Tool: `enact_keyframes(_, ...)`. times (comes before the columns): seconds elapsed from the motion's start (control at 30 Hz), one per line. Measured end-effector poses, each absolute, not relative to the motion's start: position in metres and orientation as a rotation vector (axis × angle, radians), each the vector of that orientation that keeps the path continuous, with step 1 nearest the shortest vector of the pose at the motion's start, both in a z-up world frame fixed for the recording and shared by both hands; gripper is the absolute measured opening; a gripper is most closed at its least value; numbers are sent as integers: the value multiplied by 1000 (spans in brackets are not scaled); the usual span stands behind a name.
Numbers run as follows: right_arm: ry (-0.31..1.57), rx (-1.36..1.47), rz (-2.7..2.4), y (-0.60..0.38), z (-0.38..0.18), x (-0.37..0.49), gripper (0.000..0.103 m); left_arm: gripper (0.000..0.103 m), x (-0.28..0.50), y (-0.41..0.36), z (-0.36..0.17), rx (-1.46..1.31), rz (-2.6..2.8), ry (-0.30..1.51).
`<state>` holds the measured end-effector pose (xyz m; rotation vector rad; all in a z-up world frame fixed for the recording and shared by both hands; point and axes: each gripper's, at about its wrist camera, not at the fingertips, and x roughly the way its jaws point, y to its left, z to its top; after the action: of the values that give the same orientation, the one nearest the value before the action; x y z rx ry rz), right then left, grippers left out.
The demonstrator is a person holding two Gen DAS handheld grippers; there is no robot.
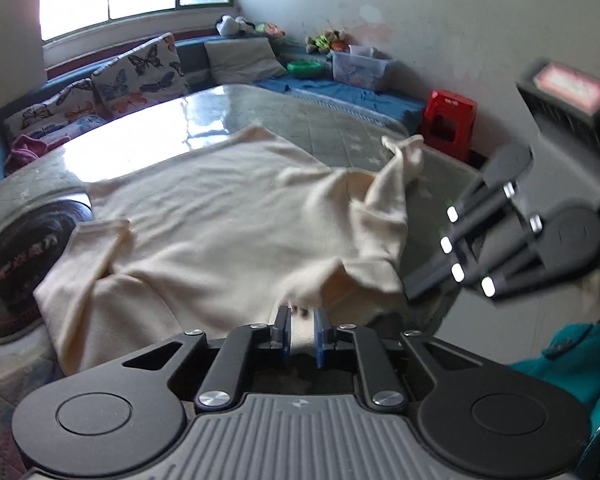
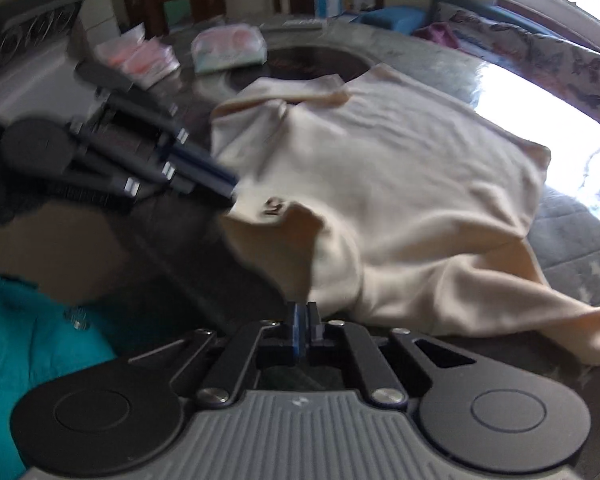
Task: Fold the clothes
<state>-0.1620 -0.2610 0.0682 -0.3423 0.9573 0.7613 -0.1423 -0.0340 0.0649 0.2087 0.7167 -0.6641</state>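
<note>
The cream garment (image 1: 220, 216) lies spread over the glossy table (image 1: 140, 140), its body across the middle and its near hem hanging at the near edge; one sleeve (image 2: 500, 300) trails toward the near right corner. The fabric reads as a soft, light knit: it creases, drapes and will sag wherever unsupported, so hold is best taken at hem corners or seams, both points lifted together. The left gripper (image 1: 302, 330) has its jaws narrowly parted around a bunch of the near hem; whether they press the cloth cannot be told. The right gripper (image 2: 302, 326) has its jaws nearly together, and no cloth is seen between them. A small dark mark (image 2: 274, 207) near the hem is blurred and unreadable. The dark round mat (image 1: 24, 256) at the left edge carries red lettering, also illegible.
</note>
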Motion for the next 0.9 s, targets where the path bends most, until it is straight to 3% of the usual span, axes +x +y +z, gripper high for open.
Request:
enact_keyframes(0.33,799,-271,563,-288,96,-111,9,14,-99,-48,62,153,-629,728)
enact_keyframes(0.6,881,-296,425,-304,53,-67,15,14,-96,-83,27,175,-734,818)
enact_keyframes(0.9,875,-252,435,-313,73,-59,19,16,-71,-64,36,112,-711,829)
